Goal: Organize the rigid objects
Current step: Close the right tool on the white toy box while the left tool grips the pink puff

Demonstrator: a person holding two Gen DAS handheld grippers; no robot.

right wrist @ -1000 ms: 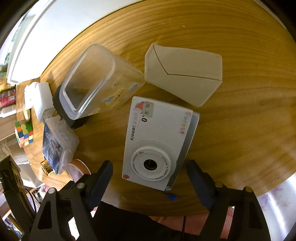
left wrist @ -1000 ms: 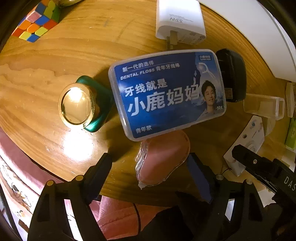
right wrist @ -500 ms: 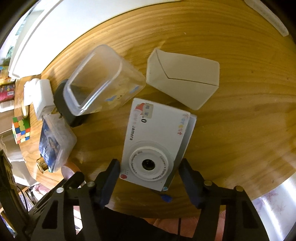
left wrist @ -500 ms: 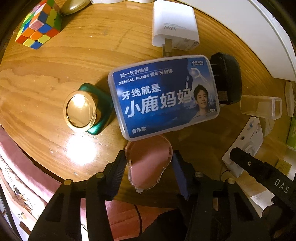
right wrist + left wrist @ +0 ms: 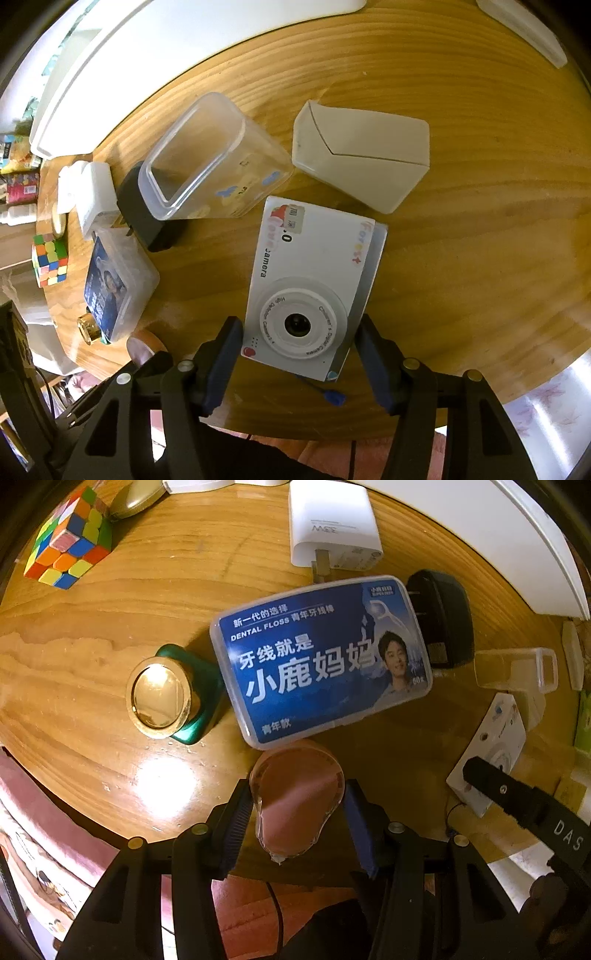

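My left gripper (image 5: 297, 812) is shut on a pink teardrop-shaped case (image 5: 299, 790) at the near edge of the round wooden table (image 5: 177, 572). Just beyond it lies a blue dental floss box (image 5: 317, 657), beside a green bottle with a gold cap (image 5: 162, 698). In the right wrist view my right gripper (image 5: 297, 347) is shut on the lens end of a white toy camera (image 5: 314, 266), one finger against each long side. The camera (image 5: 491, 746) also shows at the right of the left wrist view, behind the right gripper's black arm.
A clear plastic container (image 5: 210, 158) and a frosted box (image 5: 365, 155) lie just past the camera. A black adapter (image 5: 443, 620), a white charger (image 5: 332, 528) and a colour cube (image 5: 70, 539) sit farther back. A white tray (image 5: 110, 55) borders the table's far side.
Both grippers went from wide open to closed: the left fingers came in on the pink case, the right fingers on the camera. Both views have pulled back slightly.
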